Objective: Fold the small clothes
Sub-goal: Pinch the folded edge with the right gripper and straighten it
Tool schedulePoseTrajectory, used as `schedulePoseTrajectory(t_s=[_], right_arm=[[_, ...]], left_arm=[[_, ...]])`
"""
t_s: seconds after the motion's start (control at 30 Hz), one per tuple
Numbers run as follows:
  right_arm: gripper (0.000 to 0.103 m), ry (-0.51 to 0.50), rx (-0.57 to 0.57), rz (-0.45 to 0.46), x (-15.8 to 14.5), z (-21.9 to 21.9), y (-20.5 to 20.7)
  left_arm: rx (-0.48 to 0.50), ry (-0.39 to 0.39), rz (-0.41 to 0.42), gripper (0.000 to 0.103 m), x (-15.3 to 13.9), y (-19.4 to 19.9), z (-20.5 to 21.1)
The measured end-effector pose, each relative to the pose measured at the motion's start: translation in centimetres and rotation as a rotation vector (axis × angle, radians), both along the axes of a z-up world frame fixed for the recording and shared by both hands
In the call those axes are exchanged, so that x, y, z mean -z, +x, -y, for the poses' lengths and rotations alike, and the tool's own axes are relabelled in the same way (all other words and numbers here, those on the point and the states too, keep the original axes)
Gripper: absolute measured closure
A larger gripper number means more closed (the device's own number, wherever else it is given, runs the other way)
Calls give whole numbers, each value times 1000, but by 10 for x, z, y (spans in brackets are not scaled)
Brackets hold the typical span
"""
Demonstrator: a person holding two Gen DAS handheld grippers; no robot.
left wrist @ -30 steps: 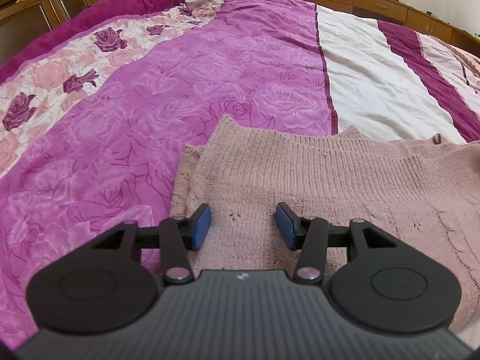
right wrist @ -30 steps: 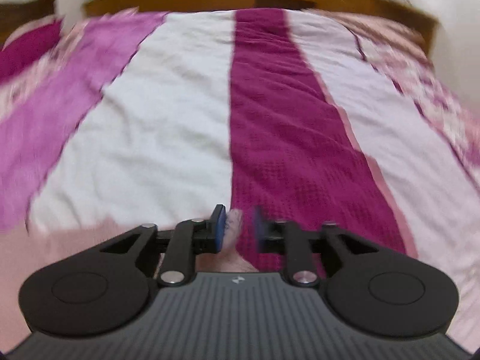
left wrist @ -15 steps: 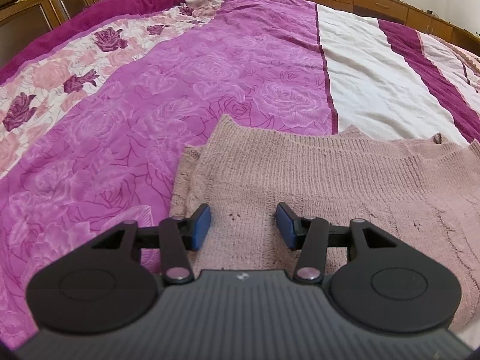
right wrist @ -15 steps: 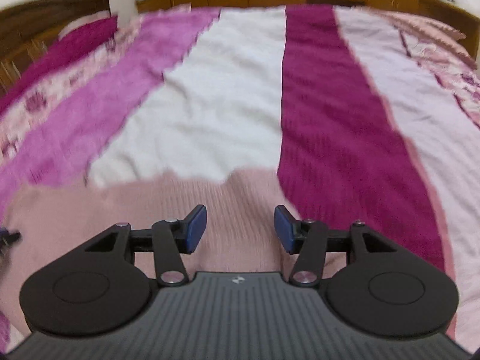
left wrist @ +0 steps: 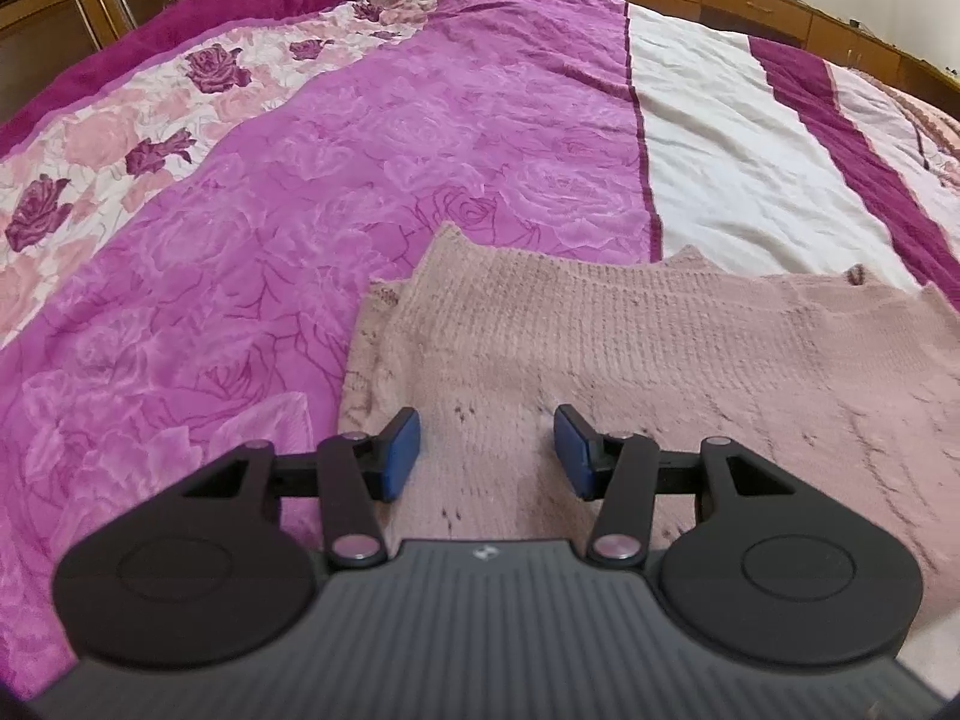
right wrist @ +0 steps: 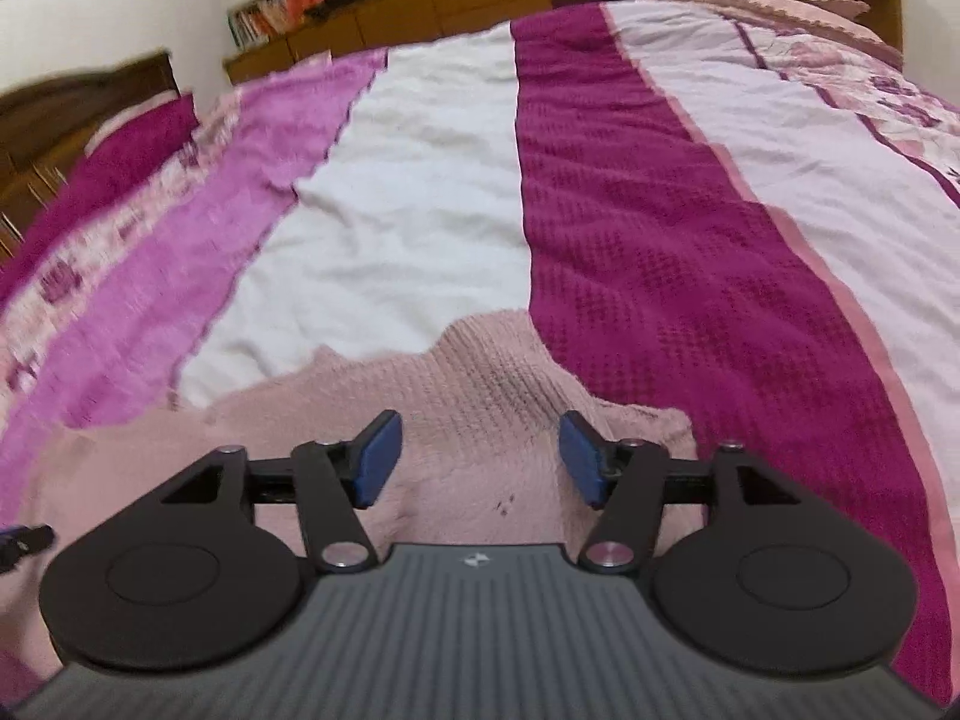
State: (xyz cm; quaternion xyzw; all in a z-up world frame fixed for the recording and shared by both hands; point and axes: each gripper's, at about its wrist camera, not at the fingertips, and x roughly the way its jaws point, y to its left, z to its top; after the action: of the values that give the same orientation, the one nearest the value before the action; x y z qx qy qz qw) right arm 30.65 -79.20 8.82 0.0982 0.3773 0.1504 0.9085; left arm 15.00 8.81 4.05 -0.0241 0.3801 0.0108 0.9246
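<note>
Pink knit garment (left wrist: 630, 348) lies flat on the bed (left wrist: 372, 138), near edge; left hand-held gripper (left wrist: 486, 450) and right hand-held gripper (right wrist: 477, 459) hover spread and empty over it, so each should likely pinch both layers at a corner before folding evenly.

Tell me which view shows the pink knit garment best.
The left wrist view: the pink knit garment spreads wide there, sharp, with its far edge visible. The right wrist view shows only a blurrier end of it on the bedspread.
</note>
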Motion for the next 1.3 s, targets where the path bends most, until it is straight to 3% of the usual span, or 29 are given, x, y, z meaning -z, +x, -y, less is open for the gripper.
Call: schedulePoseTrajectory(t_s=[0.2,0.47,0.83,0.97,1.03,1.1,1.13,1.3], right_arm=[[33,39,23,5,-10,31,-44],[33,154,126,-46,8,76,-86],[33,231,172,-101,37,99,-99],[31,311,168,-128,48,104,-91],[24,345,159,-139,52,105,-86],[4,394,118,-143,58,105,-81],[0,419,89,-141,60,104,-79],[0,415,62,-159,60,99,-72]], left_arm=[[15,-22,-21,52,-13,-22,0],[13,-39,-32,52,-23,-55,5],[60,-51,-87,52,-18,-83,25],[50,-53,-111,52,-10,-86,27],[46,-53,-116,52,-9,-88,28],[43,-53,-122,52,-8,-88,28],[43,-54,-125,52,-8,-88,28],[34,-60,-131,52,-8,-88,29]])
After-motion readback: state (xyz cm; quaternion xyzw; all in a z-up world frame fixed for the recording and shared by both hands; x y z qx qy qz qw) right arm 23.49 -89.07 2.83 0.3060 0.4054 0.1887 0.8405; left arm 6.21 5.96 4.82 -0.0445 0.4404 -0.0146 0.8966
